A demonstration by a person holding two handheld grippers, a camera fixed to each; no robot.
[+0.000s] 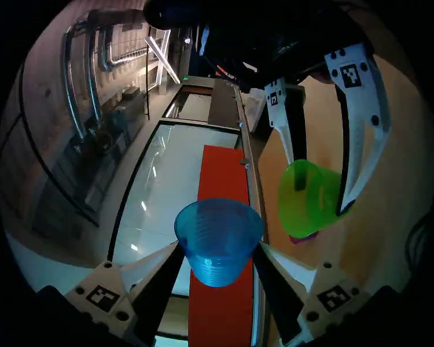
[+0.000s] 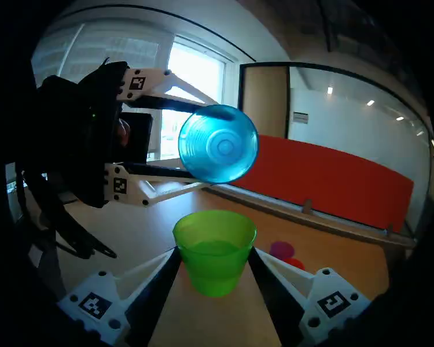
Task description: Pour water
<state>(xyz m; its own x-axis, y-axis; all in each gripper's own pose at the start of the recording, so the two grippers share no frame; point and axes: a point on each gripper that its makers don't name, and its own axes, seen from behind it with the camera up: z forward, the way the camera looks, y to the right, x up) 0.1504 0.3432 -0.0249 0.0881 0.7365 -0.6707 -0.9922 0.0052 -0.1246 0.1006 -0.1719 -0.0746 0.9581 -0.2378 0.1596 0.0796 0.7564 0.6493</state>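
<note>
Fingers (image 1: 156, 269) pinch two cups: left gripper (image 1: 220, 246) blue cup (image 1: 219, 231); right gripper (image 2: 215, 251) green cup (image 2: 215, 263).

Office-type room here: a light wooden table (image 2: 344, 254) with a red divider panel (image 2: 333, 173) running along its far edge, and a glass wall (image 2: 361, 110) right behind that. There's a really bright window (image 2: 197, 75) next to a wooden door (image 2: 266, 98). The left gripper view also catches some exposed metal pipes (image 1: 72, 92) and a strip light (image 1: 162, 58).
</note>
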